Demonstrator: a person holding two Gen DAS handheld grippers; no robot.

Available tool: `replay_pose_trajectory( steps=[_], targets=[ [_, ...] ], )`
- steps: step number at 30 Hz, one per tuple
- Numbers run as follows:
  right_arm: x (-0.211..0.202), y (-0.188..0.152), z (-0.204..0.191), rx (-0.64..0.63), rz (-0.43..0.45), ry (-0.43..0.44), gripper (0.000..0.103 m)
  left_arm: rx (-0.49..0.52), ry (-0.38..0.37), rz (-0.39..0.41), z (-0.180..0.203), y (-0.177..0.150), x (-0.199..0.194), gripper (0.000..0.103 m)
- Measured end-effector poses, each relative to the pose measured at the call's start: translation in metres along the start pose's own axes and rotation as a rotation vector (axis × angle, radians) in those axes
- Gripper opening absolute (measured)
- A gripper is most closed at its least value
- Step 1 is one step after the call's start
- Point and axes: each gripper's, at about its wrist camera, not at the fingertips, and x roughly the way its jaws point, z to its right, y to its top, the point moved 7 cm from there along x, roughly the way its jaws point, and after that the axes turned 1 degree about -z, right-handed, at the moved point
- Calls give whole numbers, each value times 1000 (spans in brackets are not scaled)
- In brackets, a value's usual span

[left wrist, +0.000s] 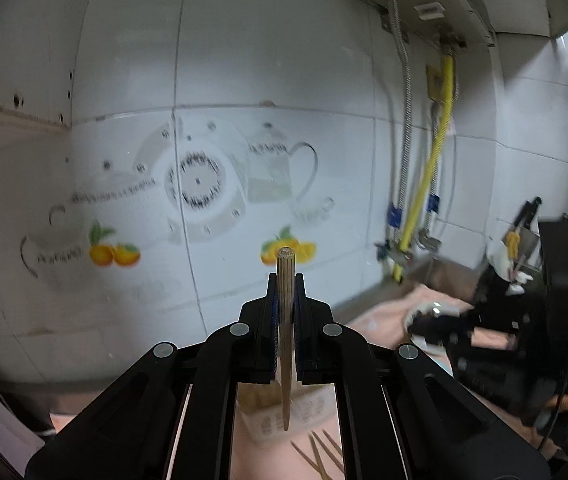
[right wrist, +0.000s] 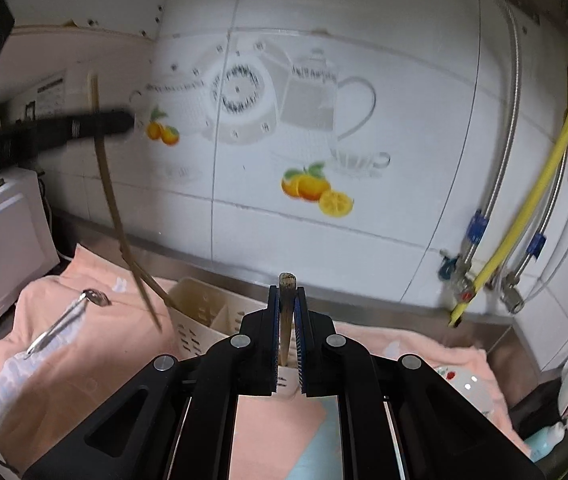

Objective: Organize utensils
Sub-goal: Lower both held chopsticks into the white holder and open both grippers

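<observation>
Black linkage arms fill the bottom of both wrist views, and between each pair of blue-padded fingers a chopstick is pinched upright.

On the left gripper (left wrist: 285, 280), the fingers are clamped on a pale wooden chopstick (left wrist: 285, 320). Its blunt top end shows a speckled cut face above the fingertips, and the shaft tapers to a point that hangs below the jaws, above a cream slotted utensil holder (left wrist: 268, 412). Loose chopsticks (left wrist: 320, 456) lie fanned on the pink towel (left wrist: 380, 316) just beside the holder's near side.

On the right gripper (right wrist: 286, 292), the fingers are closed on a darker chopstick (right wrist: 285, 312), brownish, with a worn, dark top end. Its lower part drops toward the holder (right wrist: 200, 312), which stands on the towel (right wrist: 84, 380) near the back edge of the counter, against the tiled wall.

Only the right wrist view shows the left gripper's chopstick from the side, a long, curved-looking, blurred stick whose tip points down beside the holder's left rim. It also shows a metal spoon (right wrist: 68, 320) lying on the towel toward the left edge. Only the left wrist view shows the loose chopsticks and the right gripper's body at the right side.
</observation>
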Motion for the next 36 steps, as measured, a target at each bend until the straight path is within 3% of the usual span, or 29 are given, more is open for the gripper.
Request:
replay_pose_trajectory(
  steps=[8, 21, 25, 27, 29, 36],
  targets=[
    [21, -9, 0, 4, -34, 12, 7, -67, 40, 19, -25, 4, 36, 5],
    [37, -18, -2, 20, -46, 8, 8, -116, 33, -109, -42, -48, 86, 5],
    [30, -16, -2, 22, -25, -2, 18, -112, 37, -120, -39, -56, 83, 7],
    [23, -15, -2, 23, -9, -10, 22, -113, 43, -119, -39, -58, 77, 15],
    [14, -14, -2, 22, 9, -15, 27, -108, 55, -107, -38, -59, 68, 34],
    [-22, -29, -16, 17, 55, -12, 37, -83, 88, -92, -31, -69, 31, 54]
  ],
)
